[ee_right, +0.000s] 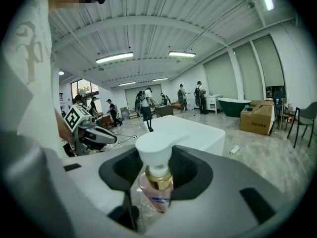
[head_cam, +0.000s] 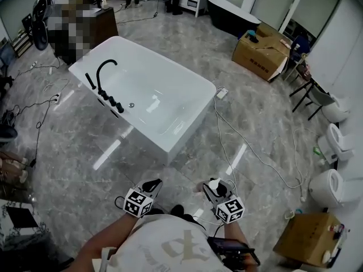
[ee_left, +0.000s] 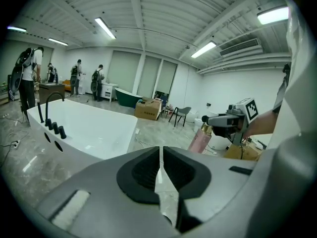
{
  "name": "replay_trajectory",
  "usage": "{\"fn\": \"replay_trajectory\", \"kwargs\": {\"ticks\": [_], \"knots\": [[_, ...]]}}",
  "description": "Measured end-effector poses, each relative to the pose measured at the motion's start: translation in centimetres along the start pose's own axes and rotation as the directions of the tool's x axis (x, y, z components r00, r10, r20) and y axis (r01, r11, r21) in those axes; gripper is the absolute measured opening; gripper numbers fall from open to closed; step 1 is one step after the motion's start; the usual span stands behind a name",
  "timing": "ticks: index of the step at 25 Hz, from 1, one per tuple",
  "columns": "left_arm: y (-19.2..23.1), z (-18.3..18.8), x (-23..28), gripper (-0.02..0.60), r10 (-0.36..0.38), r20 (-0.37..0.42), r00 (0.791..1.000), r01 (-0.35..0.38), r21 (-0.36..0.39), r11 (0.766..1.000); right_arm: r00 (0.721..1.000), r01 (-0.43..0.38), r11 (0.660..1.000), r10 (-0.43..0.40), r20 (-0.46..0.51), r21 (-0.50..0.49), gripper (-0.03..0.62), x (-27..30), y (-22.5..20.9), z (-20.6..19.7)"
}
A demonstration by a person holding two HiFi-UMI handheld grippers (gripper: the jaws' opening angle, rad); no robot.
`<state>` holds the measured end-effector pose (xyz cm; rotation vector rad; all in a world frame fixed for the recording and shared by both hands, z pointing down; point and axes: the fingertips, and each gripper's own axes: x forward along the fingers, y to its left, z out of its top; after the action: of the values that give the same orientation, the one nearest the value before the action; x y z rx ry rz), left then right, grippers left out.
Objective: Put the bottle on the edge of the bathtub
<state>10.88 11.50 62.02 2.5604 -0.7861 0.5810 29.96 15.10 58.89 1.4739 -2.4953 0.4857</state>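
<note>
Pump bottle (ee_right: pixel 154 150) is gripped at the body under its collar by right gripper (ee_right: pixel 156 182) jaws (left gripper (ee_left: pixel 159 175) jaws are pressed together, empty); light, slick, tippy handling is expected.

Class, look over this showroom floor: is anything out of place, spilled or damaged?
A loose white cable trails across the grey marble floor from beside the white freestanding bathtub, a possible trip hazard on the walking path. Nothing looks spilled or broken.
</note>
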Motion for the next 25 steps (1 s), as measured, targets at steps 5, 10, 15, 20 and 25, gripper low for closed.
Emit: {"fn": "replay_trajectory", "kwargs": {"ticks": [5, 10, 15, 20, 25], "knots": [[-0.9, -0.7, -0.4, 0.025, 0.035, -0.009, 0.999, -0.035, -0.017, 0.999, 0.999, -0.039, 0.999, 0.039, -0.011, 0.003, 0.152, 0.1, -0.2, -0.6], [-1.4, -2.6, -1.5, 0.025, 0.072, -0.025, 0.997, -0.073, -0.042, 0.996, 0.996, -0.086, 0.996, 0.086, -0.03, -0.004, 0.152, 0.6, 0.6, -1.5], [-1.7, -3.4, -2.1, 0.025, 0.107, -0.029, 0.994, -0.108, -0.067, 0.992, 0.991, -0.128, 0.992, 0.127, -0.037, -0.021, 0.152, 0.9, 1.0, -1.4], [-2.1, -3.7, -2.4, 0.025, 0.118, -0.03, 0.993, -0.12, -0.071, 0.99, 0.988, -0.149, 0.988, 0.147, -0.042, -0.036, 0.152, 1.3, 1.1, -1.2], [-2.1, -3.9, -2.7, 0.025, 0.132, -0.031, 0.991, -0.134, -0.078, 0.988, 0.984, -0.173, 0.984, 0.171, -0.053, -0.041, 0.152, 1.7, 1.5, -1.3]]}}
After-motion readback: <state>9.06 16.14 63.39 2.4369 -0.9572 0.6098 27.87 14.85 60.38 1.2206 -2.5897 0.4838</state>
